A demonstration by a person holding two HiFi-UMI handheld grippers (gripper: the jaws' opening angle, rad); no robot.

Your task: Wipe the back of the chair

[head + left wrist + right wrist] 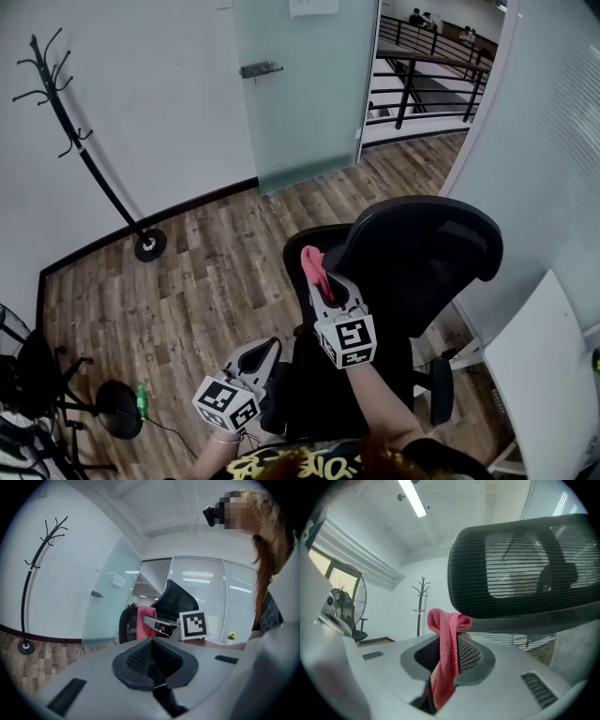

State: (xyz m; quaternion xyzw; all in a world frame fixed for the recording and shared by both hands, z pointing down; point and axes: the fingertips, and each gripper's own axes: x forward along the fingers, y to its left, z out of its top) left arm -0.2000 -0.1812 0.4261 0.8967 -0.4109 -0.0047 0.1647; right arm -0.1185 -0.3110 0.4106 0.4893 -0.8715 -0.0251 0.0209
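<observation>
clamping the pink cloth [315, 265], the right gripper [325, 280] sits just beside the chair back [427, 258]; mesh drag may pull the fold free. left gripper [262, 357], below the chair back, is closed and empty.

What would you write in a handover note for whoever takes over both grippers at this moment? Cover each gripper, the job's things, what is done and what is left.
Right gripper: fingers shut on the pink cloth, raised by the top of the chair back, just left of the headrest. Whether the cloth touches the chair cannot be told.
Left gripper: fingers shut, nothing between them, held low and left of the chair.
Done: cloth gripped and brought up to the chair.
Left: wipe the chair back; the views do not show how much is already wiped.
</observation>
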